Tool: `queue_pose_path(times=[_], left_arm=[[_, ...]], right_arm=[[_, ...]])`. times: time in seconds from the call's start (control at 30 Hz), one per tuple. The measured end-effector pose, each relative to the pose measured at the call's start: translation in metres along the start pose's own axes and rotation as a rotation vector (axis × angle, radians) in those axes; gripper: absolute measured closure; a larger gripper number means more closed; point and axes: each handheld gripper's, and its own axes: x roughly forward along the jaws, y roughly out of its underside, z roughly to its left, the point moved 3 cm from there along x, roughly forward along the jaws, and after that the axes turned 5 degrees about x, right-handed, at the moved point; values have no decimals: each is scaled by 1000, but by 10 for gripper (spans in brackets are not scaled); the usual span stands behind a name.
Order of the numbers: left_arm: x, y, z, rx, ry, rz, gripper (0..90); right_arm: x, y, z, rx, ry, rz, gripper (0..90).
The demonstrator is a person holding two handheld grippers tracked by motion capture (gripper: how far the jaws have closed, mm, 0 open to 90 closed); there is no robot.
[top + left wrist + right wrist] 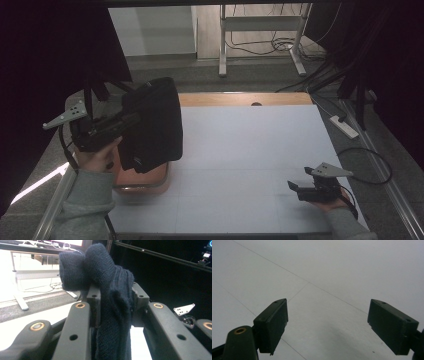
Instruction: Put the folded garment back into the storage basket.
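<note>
My left gripper (131,119) is clamped on a dark navy knit garment (152,125), prob. a sweater. In the left gripper view the jaws pinch a bunched fold of the knit (112,305), with fabric bulging above the pads and hanging down between them. From the high view the garment dangles off the gripper, up in the air over the left edge of the white table (250,150), draping down in front of an orange-brown basket (142,179) that sits at the table's near-left corner; can't tell if the hem touches the basket. My left hand (97,156) holds the gripper body approx. level.

Right gripper (295,188) rests low at the table's near-right side, well apart from the garment. In the right gripper view its jaws stand wide apart w/ nothing between them, just bare white tabletop (324,277) with thin seam lines.
</note>
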Motion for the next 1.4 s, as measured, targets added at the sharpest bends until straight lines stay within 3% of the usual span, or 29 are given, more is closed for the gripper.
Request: queue_pose_path(times=[0.67,1.4], left_arm=[[-38,13,9,-17,-60,-15,674],[-32,54,20,-59,-69,67,674]], right_arm=[[1,0,0,0,6,7,173],[1,1,0,-2,6,7,173]])
